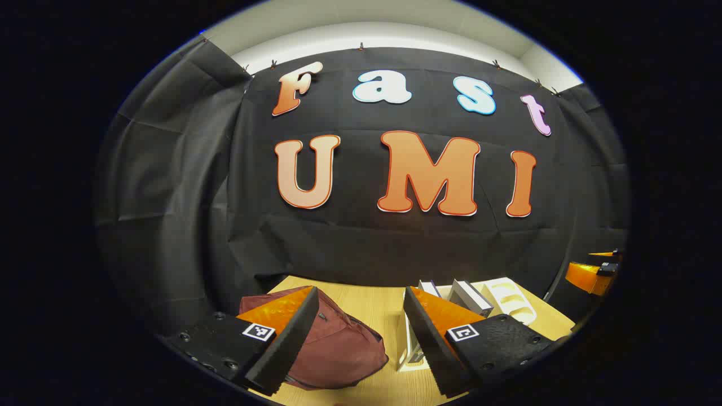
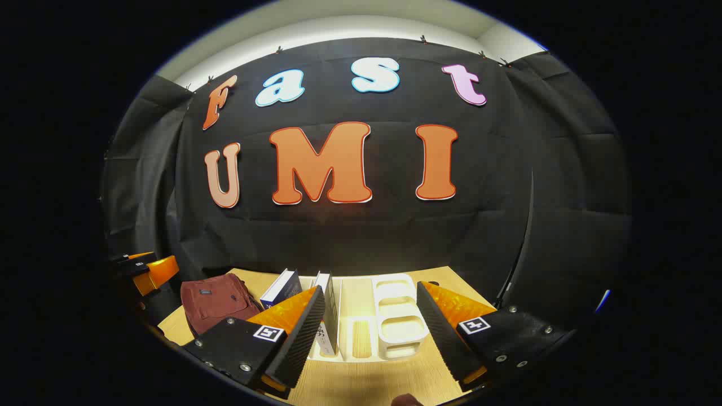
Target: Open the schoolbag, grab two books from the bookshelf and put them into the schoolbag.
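The schoolbag (image 1: pixel 333 344) is seen lying closed on the wooden table (image 1: pixel 383 307), just ahead of and below the left gripper (image 1: pixel 358 338), whose jaws are held wide with nothing between them. Opening the bag is judged to be the step in hand: the zip pull should be sought along the bag's upper edge, though it is too small to be made out. A low, slow approach is advised so that the soft fabric is not merely pushed away.

Ahead of the right gripper (image 2: pixel 372 338), also spread wide and empty, the white bookshelf (image 2: pixel 395 321) is seen with two books (image 2: pixel 304 293) standing at its left end, near the bag. The books lean close together, so care is needed in separating them.
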{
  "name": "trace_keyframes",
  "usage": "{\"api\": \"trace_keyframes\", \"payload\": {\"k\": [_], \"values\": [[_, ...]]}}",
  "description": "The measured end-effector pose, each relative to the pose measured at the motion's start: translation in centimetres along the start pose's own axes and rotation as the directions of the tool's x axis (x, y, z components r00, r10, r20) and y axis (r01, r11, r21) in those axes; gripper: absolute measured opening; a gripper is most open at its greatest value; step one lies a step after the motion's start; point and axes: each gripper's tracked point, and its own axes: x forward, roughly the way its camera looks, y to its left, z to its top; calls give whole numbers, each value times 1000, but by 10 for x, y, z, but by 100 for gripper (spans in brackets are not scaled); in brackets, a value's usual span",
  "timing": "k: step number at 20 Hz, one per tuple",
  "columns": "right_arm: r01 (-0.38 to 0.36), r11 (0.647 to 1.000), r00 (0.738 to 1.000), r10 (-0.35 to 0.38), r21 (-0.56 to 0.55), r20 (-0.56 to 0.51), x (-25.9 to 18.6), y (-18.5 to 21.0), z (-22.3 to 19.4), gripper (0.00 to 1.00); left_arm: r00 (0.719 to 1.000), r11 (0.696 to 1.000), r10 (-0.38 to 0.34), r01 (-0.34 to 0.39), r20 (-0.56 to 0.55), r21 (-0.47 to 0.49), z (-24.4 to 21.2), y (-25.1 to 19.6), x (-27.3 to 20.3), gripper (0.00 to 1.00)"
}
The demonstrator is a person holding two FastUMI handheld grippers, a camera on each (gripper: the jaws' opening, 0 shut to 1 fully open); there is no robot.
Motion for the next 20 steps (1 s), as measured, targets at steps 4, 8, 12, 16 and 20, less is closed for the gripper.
{"api": "trace_keyframes", "payload": {"k": [4,8,12,16,20], "values": [[4,1000,1000,-4,-2,1,-1,1,1,96,1000,1000,-9,9,-12,-9,-3,0,0,95],[0,1000,1000,0,-12,-1,-2,3,0,96,1000,1000,-8,8,-7,-7,-1,3,0,95],[-4,1000,1000,4,-6,-5,-2,5,0,96,1000,1000,-5,5,-7,0,-1,7,-3,94],[-5,1000,1000,5,-10,-8,-3,7,-2,96,1000,1000,4,-5,-13,-13,-3,12,-5,95],[-3,1000,1000,3,-10,-14,-5,6,-5,96,1000,1000,14,-14,-15,-9,-5,18,-7,95]]}}
